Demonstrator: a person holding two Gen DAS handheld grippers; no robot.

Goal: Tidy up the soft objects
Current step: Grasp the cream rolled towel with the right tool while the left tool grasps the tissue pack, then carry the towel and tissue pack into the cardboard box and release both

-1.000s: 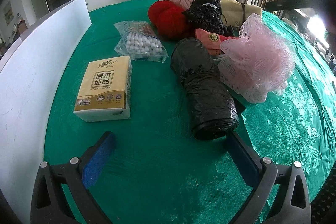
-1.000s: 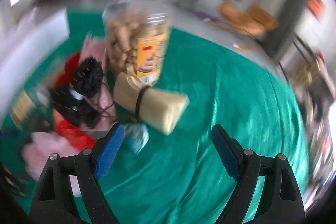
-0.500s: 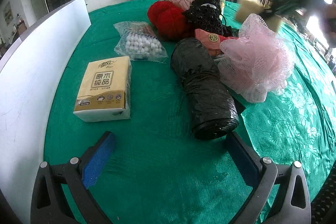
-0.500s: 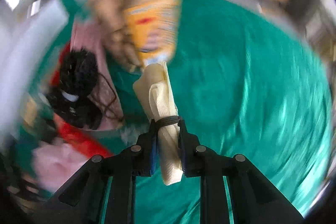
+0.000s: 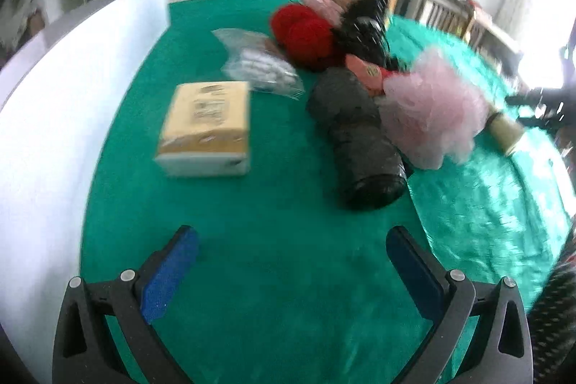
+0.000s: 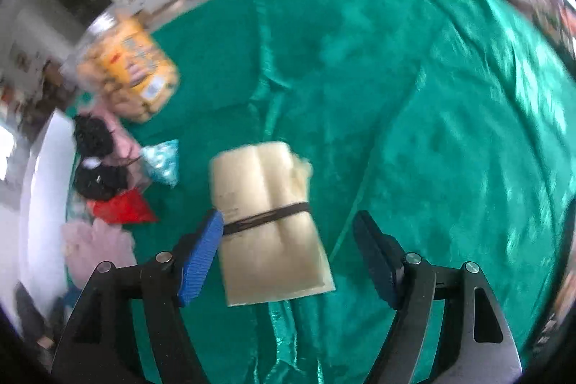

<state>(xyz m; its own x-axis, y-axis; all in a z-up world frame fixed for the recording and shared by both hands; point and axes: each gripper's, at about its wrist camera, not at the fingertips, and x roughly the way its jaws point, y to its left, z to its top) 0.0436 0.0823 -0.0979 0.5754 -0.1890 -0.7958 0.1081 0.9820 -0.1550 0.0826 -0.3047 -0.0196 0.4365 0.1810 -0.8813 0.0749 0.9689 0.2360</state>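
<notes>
A cream folded cloth bundle (image 6: 264, 222) tied with a dark band lies on the green tablecloth between the fingers of my open right gripper (image 6: 288, 243); it also shows in the left wrist view (image 5: 504, 132), beside the right gripper (image 5: 540, 107). My left gripper (image 5: 291, 261) is open and empty over bare cloth. Ahead of it lie a tissue pack (image 5: 207, 128), a black bag roll (image 5: 356, 139), a pink mesh sponge (image 5: 432, 114), red yarn (image 5: 306, 35) and a black fuzzy item (image 5: 363, 27).
A white board (image 5: 54, 117) stands along the left edge. A bag of white balls (image 5: 261, 69) lies behind the tissue pack. A clear snack jar (image 6: 126, 67) stands at the far side, with a small blue packet (image 6: 162, 161) near it.
My right gripper carried the cream bundle away from the pile to the open cloth at the right and opened, letting it go. The left gripper shifted slightly.
</notes>
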